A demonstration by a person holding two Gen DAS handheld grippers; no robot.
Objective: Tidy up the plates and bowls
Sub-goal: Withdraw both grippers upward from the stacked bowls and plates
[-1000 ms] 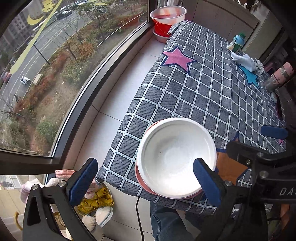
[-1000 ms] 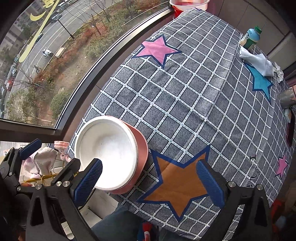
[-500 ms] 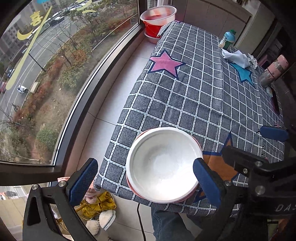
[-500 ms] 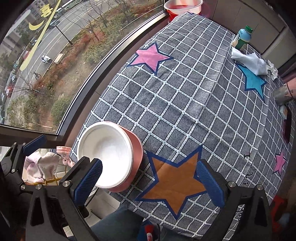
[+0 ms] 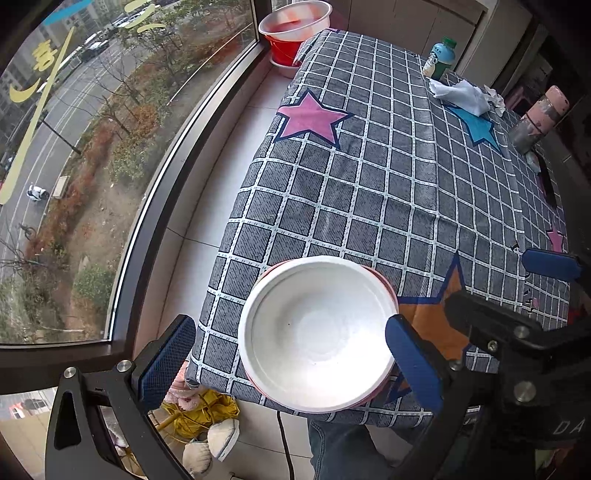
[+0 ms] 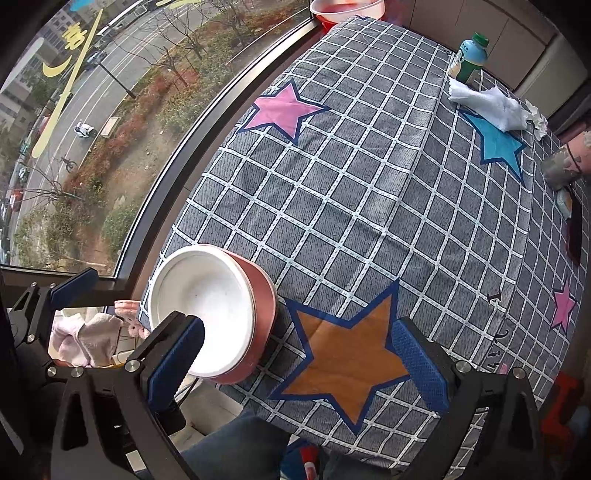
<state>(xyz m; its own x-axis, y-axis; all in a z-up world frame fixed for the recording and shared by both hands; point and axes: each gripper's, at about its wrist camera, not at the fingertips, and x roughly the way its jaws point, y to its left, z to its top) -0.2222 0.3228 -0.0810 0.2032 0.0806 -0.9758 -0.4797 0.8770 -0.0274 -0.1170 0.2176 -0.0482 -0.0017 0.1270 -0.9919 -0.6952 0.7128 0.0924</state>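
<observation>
A white bowl [image 5: 317,332] sits nested inside a pink bowl [image 5: 384,284] at the near left corner of the table. The stack also shows in the right wrist view, white bowl [image 6: 207,299] inside pink bowl [image 6: 264,302]. My left gripper [image 5: 291,354] is open and empty, held above and around the stack with its jaws wide apart. My right gripper [image 6: 295,354] is open and empty above the orange star [image 6: 351,354], just right of the stack.
The table has a grey checked cloth [image 5: 388,177] with coloured stars. At the far end are a green bottle [image 5: 441,57], crumpled white tissue [image 5: 461,96] and a pink flask [image 5: 537,118]. A red and white basin [image 5: 291,26] stands past the table. A window runs along the left.
Both grippers have pulled back and up from the table. The bowl stack looks smaller and lower in the views and has stayed in place.
</observation>
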